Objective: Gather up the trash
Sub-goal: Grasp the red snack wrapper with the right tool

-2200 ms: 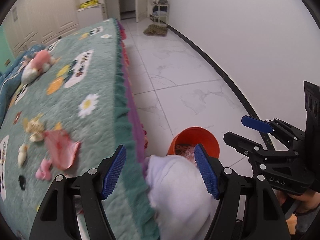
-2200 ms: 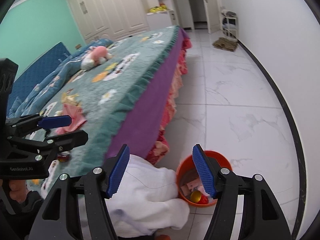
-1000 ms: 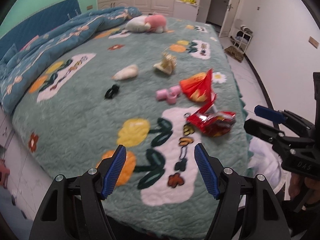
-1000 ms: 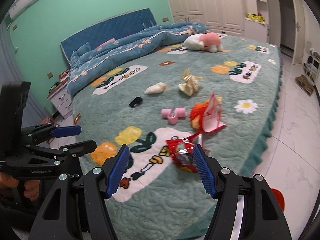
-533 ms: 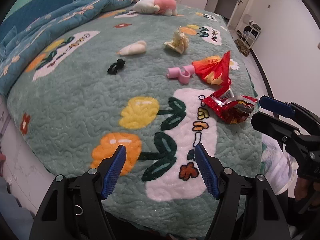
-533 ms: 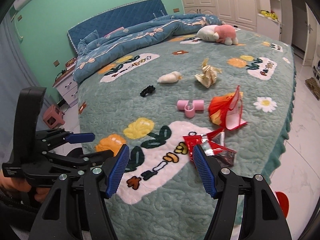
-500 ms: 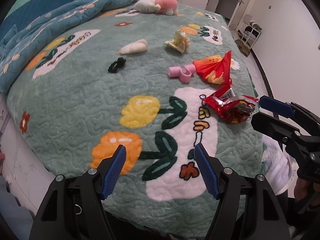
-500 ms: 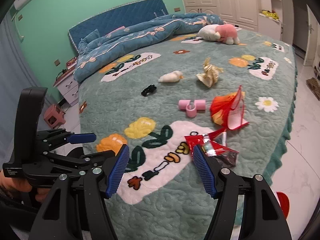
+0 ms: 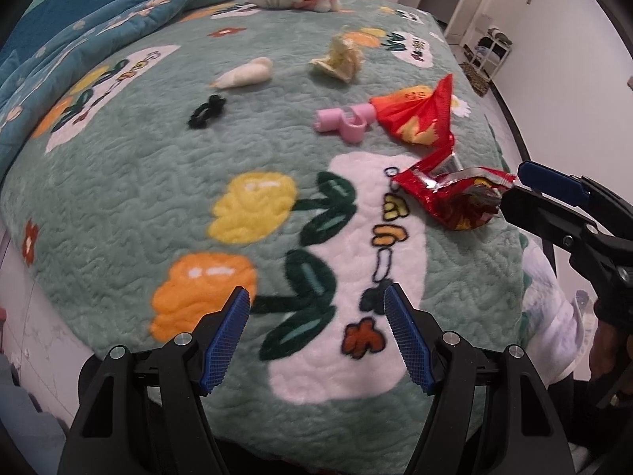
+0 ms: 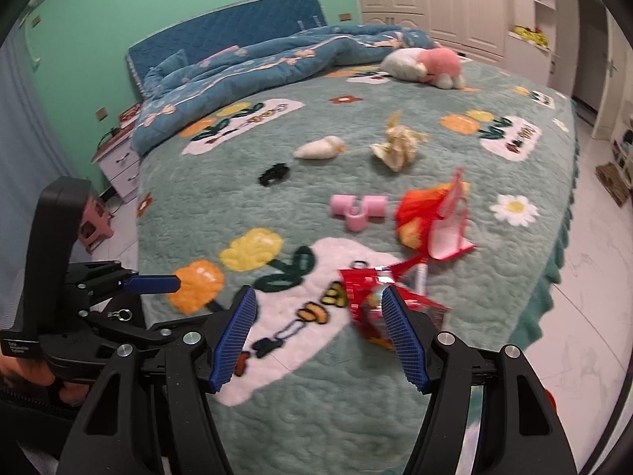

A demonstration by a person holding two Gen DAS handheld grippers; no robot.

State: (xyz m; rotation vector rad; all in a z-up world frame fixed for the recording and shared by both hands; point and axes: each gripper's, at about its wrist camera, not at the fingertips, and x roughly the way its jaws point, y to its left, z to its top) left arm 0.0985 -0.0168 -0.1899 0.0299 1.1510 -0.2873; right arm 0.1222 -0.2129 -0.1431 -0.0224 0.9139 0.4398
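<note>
Nearest, the left gripper [image 9: 316, 332] and the right gripper [image 10: 318, 330] both stand wide apart and hold nothing, the right one close before the crumpled red snack bag [image 10: 381, 301] on the green bed cover [image 10: 435, 376]. Farther lie the orange-red wrapper [image 10: 429, 217], the crumpled yellow paper [image 10: 397, 146] and a white tissue wad [image 10: 320, 147], all uncollected. Most of the collecting seems left.

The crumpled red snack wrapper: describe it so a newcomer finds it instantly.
Start at the green quilted bedspread and its white patch nearest the floor-side edge. There lies the crumpled red snack wrapper, foil lining showing, closest to the right claw; the orange-red bag beyond stands peaked.
</note>
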